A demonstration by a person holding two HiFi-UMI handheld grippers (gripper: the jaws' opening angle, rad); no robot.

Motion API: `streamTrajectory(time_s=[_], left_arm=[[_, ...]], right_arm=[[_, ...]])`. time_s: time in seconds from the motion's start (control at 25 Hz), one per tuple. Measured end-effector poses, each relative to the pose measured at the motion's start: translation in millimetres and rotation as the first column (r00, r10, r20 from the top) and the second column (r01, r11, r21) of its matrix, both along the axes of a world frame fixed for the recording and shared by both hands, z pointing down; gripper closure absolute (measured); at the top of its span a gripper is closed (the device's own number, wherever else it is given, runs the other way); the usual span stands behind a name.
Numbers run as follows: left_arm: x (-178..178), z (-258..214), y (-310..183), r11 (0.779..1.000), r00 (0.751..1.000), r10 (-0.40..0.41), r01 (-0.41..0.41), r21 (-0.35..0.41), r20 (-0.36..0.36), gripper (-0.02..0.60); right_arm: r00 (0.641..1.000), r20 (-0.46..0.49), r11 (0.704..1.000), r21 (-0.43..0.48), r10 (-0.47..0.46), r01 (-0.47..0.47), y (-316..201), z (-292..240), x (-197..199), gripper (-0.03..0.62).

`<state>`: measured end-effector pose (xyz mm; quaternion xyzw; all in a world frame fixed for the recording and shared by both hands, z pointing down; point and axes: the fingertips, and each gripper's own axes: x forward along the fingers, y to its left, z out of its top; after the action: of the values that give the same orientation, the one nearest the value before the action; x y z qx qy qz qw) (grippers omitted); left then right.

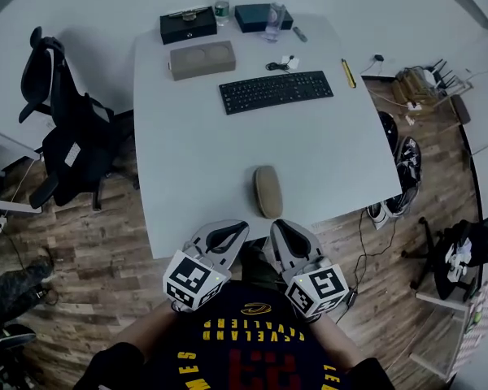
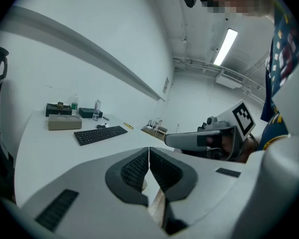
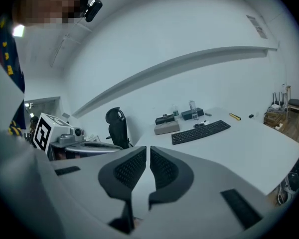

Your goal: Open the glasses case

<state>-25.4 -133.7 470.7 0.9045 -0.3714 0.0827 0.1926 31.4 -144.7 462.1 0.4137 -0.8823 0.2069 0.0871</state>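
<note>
Both my grippers sit side by side at the near edge of the white table [image 1: 187, 145], and the left gripper [image 1: 232, 227] and right gripper [image 1: 283, 227] each have their jaws pressed together on nothing (in both gripper views the dark pads meet at a thin line). The tan glasses case [image 1: 267, 192] lies closed on the table just beyond them, about in line with the gap between the two, and neither one touches it. Farther off there's a black keyboard [image 1: 276, 92], with a tan box [image 1: 202, 59] past it to the far left.

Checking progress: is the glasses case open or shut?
Shut: the case lies as one closed oval on the table, no lid raised.
</note>
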Motion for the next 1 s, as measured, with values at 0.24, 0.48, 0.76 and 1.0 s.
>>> streamTrajectory(time_s=[0.24, 0.48, 0.76, 1.0], left_arm=[[17, 25, -34, 0.999, 0.999, -0.019, 0.02, -0.038, 0.046, 0.568], [20, 76, -52, 0.991, 0.994, -0.029, 0.043, -0.128, 0.107, 0.566], [15, 131, -64, 0.971, 0.987, -0.042, 0.077, -0.227, 0.158, 0.566], [17, 166, -69, 0.947, 0.986, -0.028, 0.079, -0.313, 0.166, 0.548]], right_arm=[[0.994, -0.103, 0.999, 0.003, -0.044, 0.045, -36, 21, 10, 0.572], [0.967, -0.23, 0.993, -0.063, -0.11, 0.098, -47, 65, 9, 0.481], [0.933, -0.327, 0.985, -0.127, -0.149, 0.113, -46, 110, 2, 0.419], [0.907, -0.397, 0.985, -0.143, -0.142, 0.092, -42, 140, -1, 0.379]])
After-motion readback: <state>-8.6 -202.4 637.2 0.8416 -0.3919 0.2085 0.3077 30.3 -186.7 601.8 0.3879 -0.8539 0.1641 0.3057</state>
